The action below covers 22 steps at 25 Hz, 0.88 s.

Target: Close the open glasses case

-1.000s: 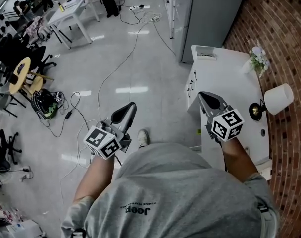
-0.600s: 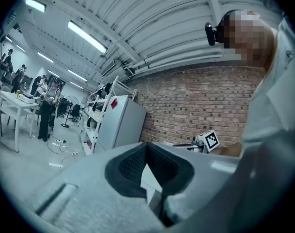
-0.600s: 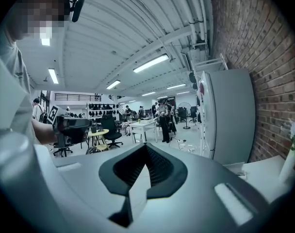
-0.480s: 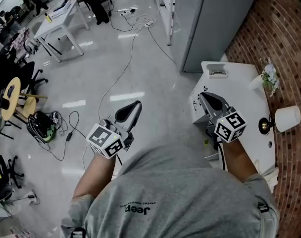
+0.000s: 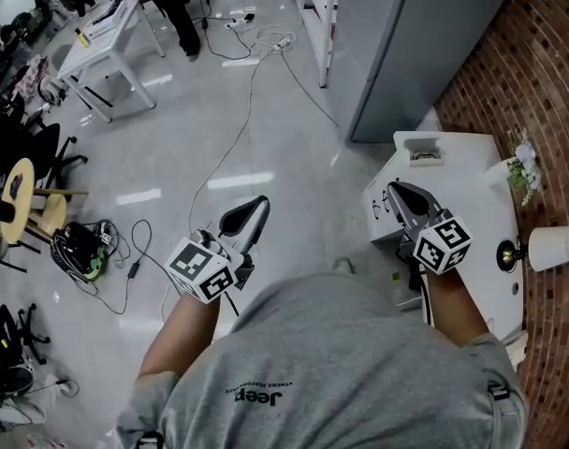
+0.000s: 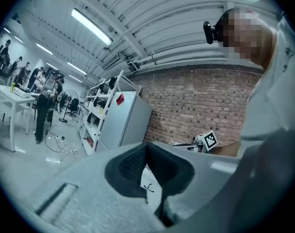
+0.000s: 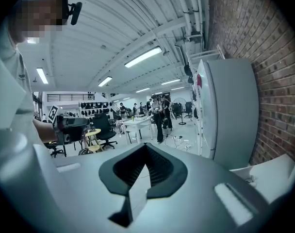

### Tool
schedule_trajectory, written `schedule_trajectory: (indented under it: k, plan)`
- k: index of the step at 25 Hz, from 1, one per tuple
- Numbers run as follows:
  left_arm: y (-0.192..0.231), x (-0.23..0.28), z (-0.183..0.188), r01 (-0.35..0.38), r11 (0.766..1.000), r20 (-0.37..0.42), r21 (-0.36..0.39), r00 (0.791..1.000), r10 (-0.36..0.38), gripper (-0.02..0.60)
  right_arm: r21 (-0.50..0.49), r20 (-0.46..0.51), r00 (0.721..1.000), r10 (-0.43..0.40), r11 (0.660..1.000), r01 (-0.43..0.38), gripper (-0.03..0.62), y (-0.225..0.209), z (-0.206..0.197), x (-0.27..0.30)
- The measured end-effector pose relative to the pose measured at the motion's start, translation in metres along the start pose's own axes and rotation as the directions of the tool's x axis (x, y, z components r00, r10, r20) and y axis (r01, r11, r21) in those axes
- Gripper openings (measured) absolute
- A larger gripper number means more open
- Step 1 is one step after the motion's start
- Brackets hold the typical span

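No glasses case is plain to see. A small white open box sits at the far edge of the white table; I cannot tell what it is. My right gripper hangs shut and empty over the table's near left corner. In the right gripper view its jaws meet with nothing between them. My left gripper is over the floor left of the table, also shut and empty. Its pads touch at the tip in the left gripper view.
The table stands against a brick wall, with a flower sprig and a white lamp on it. A grey cabinet stands behind it. Cables cross the shiny floor. Desks and chairs fill the far left.
Both grippers have travelled forward with the person towards the white table, which now lies closer and lower in the head view. Both jaws stay shut.
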<state>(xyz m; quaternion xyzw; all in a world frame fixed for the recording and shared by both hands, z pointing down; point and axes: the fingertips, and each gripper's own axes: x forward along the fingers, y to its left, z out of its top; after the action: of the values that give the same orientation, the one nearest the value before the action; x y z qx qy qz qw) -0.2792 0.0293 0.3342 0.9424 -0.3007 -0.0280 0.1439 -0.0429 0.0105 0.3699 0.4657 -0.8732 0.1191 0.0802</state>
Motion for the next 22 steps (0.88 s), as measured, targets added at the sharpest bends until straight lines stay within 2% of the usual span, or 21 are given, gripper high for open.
schedule_trajectory:
  k: [6, 10, 17, 22]
  plan:
    - [0.026, 0.044, -0.003, -0.066, 0.998, 0.01, -0.003, 0.998, 0.066, -0.003, -0.016, 0.016, 0.998, 0.067, 0.998, -0.067, 0.009, -0.049, 0.011, 0.042]
    - [0.046, 0.097, -0.004, -0.127, 0.992, 0.019, -0.007, 0.992, 0.127, -0.003, -0.055, 0.028, 0.99, 0.136, 0.989, -0.134, 0.009, -0.099, 0.027, 0.072]
    - [0.073, 0.196, 0.015, -0.199, 0.98, 0.031, -0.01, 0.979, 0.2, -0.003, -0.062, 0.017, 0.972, 0.234, 0.971, -0.232, 0.009, -0.18, 0.053, 0.119]
    - [0.084, 0.244, 0.029, -0.229, 0.973, 0.03, -0.005, 0.973, 0.229, -0.003, -0.069, 0.012, 0.957, 0.289, 0.955, -0.287, 0.009, -0.211, 0.07, 0.139]
